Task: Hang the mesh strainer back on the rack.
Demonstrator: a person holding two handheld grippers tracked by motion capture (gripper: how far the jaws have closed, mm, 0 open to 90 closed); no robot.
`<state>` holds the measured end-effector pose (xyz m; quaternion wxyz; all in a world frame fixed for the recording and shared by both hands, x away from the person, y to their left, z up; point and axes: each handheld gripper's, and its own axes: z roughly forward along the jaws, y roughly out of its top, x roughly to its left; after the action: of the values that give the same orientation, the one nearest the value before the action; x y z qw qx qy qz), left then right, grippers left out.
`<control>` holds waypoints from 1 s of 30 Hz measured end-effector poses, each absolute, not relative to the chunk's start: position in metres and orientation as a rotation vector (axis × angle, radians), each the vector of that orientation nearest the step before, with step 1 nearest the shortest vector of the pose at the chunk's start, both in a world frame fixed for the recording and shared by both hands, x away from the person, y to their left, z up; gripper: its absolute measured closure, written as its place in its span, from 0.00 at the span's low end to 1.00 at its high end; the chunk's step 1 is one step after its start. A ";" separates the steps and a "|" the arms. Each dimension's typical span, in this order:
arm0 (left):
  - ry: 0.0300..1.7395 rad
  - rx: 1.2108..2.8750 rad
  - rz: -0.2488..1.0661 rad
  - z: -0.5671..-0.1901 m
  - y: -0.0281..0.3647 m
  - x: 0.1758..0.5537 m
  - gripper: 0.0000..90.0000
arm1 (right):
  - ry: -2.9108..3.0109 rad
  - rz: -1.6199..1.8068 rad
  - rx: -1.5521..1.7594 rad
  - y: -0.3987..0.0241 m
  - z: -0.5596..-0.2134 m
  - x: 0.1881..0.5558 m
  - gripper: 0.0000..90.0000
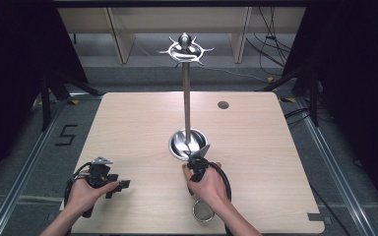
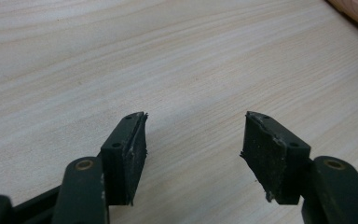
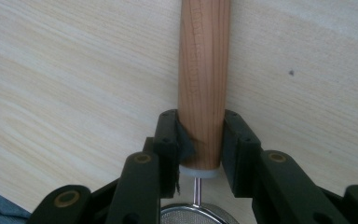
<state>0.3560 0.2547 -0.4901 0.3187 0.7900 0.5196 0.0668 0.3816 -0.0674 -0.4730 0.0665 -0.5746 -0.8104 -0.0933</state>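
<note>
Right gripper [image 3: 200, 140] is clamped on the strainer's [image 1: 203, 211] wooden handle [image 3: 203, 79] near the table's [image 1: 128, 128] front edge — probably light, stiff, mesh dents easily. Left gripper [image 2: 193, 140] sits wide, holding nothing.

Setting: you worked in a lab-type recording bay. Evidence: a bare wooden table [image 1: 256, 147] stood on grey carpet [image 1: 347, 162], flanked by black curtains [image 1: 15, 59]; floor rails [image 1: 24, 174], loose cables [image 1: 270, 49] and tape markings [image 1: 65, 134] surrounded you.
</note>
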 end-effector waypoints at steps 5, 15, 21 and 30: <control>1.359 2.084 0.177 -0.491 0.255 0.356 0.43 | -2.544 -0.302 -1.684 -0.070 -0.474 0.381 0.79; 1.348 2.080 0.179 -0.490 0.256 0.356 0.43 | -2.558 -0.407 -1.621 -0.082 -0.463 0.373 0.79; 1.324 2.068 0.185 -0.490 0.257 0.355 0.43 | -2.636 -0.515 -1.563 -0.096 -0.451 0.365 0.79; 1.324 2.061 0.187 -0.490 0.257 0.354 0.43 | -2.663 -0.758 -1.567 -0.121 -0.439 0.355 0.79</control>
<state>0.3544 0.2574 -0.4900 0.3359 0.7902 0.5075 0.0718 0.3546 -0.1213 -0.4393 -0.0202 -0.4925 -0.8369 -0.2382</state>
